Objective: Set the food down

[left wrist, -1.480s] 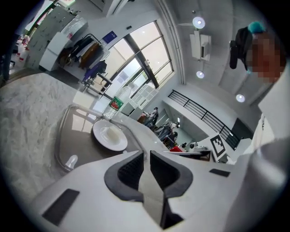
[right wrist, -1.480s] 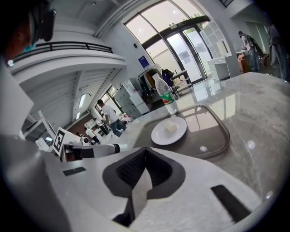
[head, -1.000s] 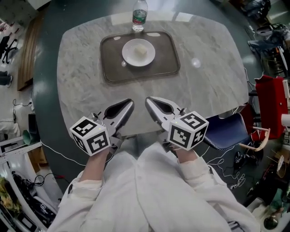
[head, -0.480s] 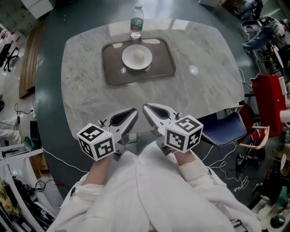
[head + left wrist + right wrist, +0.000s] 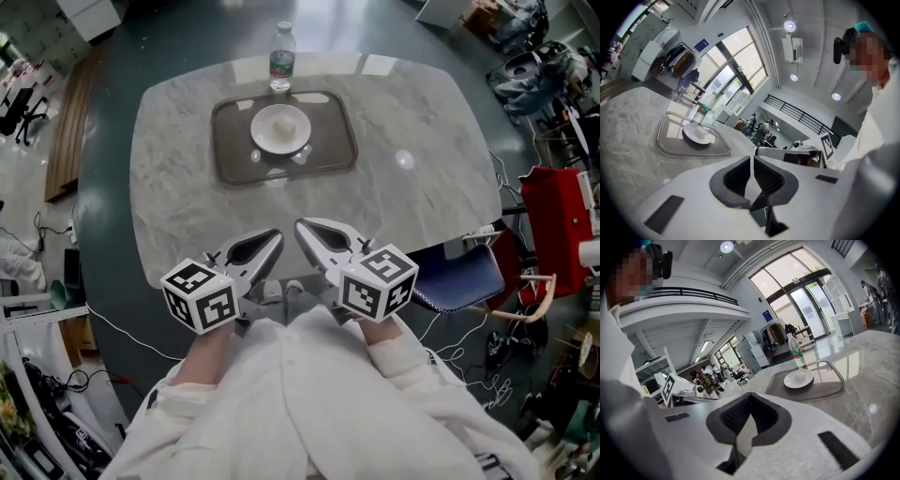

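A white plate [image 5: 280, 128] with a small pale piece of food [image 5: 283, 123] sits on a brown tray [image 5: 234, 155] at the far side of the marble table [image 5: 422, 187]. The plate [image 5: 697, 134] [image 5: 798, 379] shows in both gripper views. My left gripper [image 5: 274, 237] [image 5: 753, 158] and right gripper [image 5: 302, 228] [image 5: 750, 395] hang side by side over the table's near edge, close to my body and far from the tray. Both are shut with nothing between their jaws.
A water bottle [image 5: 280, 58] [image 5: 796, 351] stands just behind the tray. A blue chair [image 5: 459, 277] is at the table's right, with a red object [image 5: 558, 225] and clutter beyond it. Cables run over the floor on the left and right.
Both grippers have drawn back slightly toward my body and stay shut. The head view has pulled away, so the table looks smaller. Tray, plate and bottle have not moved.
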A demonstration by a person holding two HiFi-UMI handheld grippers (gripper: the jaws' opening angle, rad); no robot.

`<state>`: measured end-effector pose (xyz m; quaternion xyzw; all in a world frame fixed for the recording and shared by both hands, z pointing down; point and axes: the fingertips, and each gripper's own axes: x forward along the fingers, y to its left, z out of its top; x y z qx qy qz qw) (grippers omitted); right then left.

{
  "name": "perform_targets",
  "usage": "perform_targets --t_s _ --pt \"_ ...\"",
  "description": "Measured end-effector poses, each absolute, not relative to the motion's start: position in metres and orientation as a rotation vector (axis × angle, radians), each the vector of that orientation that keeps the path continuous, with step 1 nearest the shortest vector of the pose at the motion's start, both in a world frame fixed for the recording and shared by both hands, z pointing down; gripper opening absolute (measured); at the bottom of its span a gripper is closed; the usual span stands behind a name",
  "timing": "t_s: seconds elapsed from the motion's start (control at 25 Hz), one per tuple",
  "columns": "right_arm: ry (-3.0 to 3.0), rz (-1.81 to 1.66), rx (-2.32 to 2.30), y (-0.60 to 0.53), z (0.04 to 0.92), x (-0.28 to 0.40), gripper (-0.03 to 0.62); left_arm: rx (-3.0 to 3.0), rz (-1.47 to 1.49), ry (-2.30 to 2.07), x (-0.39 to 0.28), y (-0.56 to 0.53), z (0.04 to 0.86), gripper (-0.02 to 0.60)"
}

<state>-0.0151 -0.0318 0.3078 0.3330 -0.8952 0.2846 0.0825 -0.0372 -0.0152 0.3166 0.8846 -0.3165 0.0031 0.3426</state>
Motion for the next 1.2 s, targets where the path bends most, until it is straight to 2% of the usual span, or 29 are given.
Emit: perform_targets --t_s 0.64,1.2 --pt "-2.741 0.717 0.969 -0.020 0.277 0.013 0.002 2.354 -0.093 -0.874 -0.018 0.000 0.285 0.034" --pt "-2.751 0.711 0.894 -0.008 0.280 0.003 0.002 2.330 -0.073 -0.898 -0.016 0.010 0.289 0.032"
